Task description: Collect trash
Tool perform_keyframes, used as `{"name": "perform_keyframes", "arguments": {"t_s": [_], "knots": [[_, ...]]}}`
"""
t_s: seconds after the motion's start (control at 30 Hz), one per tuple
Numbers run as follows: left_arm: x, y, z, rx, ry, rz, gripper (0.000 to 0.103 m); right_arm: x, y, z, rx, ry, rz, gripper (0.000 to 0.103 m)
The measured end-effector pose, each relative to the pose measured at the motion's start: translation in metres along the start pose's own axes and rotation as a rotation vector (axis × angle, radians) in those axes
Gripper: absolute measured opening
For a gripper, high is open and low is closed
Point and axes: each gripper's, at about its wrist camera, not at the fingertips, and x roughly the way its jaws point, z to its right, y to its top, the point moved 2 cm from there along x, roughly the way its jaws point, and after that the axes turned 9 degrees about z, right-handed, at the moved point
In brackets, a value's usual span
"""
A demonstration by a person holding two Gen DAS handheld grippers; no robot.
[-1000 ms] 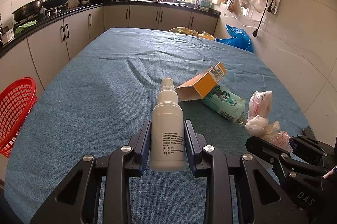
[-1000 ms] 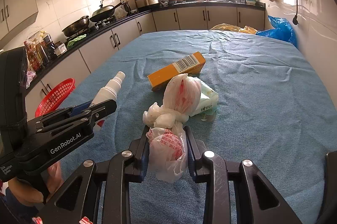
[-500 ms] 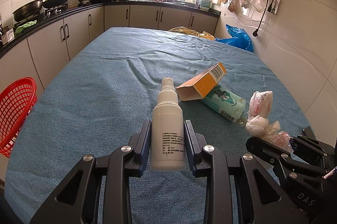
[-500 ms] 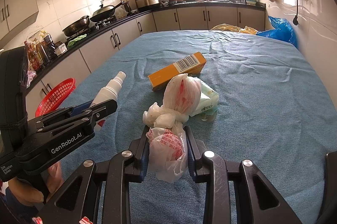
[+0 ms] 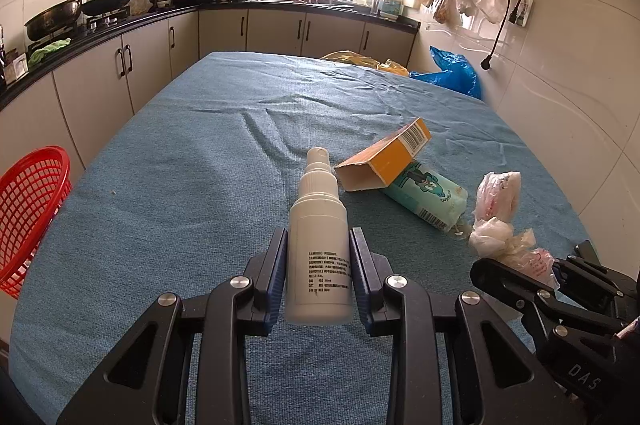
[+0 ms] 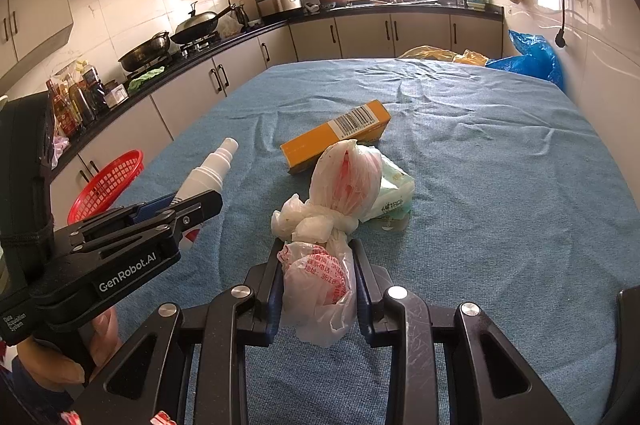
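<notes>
Both grippers are loaded: the left gripper [image 5: 319, 279] is clenched on a white spray bottle [image 5: 318, 225], nozzle pointing away from the hand, and the right gripper [image 6: 318, 283] is clenched on a knotted white plastic bag [image 6: 320, 277] with red print. Set against the earlier frames, nothing has changed: neither hand has moved, neither grip has altered, and the loose items lie as they did. Judged from this, two pieces of trash are secured and the run sits at a pause before carrying them off; the red basket [image 5: 28, 213], standing off the left edge of the blue-clothed table [image 5: 180, 185], looks the likely destination. Taking the orange carton [image 5: 388, 157] as landmark: it lies open-ended near mid-table, propped on a green tissue pack [image 5: 428, 195] directly beneath it; the bottle is held just to its left and nearer the camera; the bag is to its right and nearer. These two items remain uncollected. Legible writing: "GenRobot.AI" on the left gripper body in the right wrist view, "DAS" on the right gripper body in the left wrist view. Carton and tissue pack carry barcodes; bottle label and bag print are too small to read.
</notes>
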Motion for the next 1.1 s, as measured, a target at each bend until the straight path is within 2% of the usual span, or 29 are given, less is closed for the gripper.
{"name": "perform_keyframes", "arguments": {"t_s": [1.1], "knots": [[0.0018,-0.0033,-0.0033,-0.004,0.009,-0.004,0.029,-0.0004,-0.0020,0.0032,0.021,-0.002,-0.005,0.032]]}}
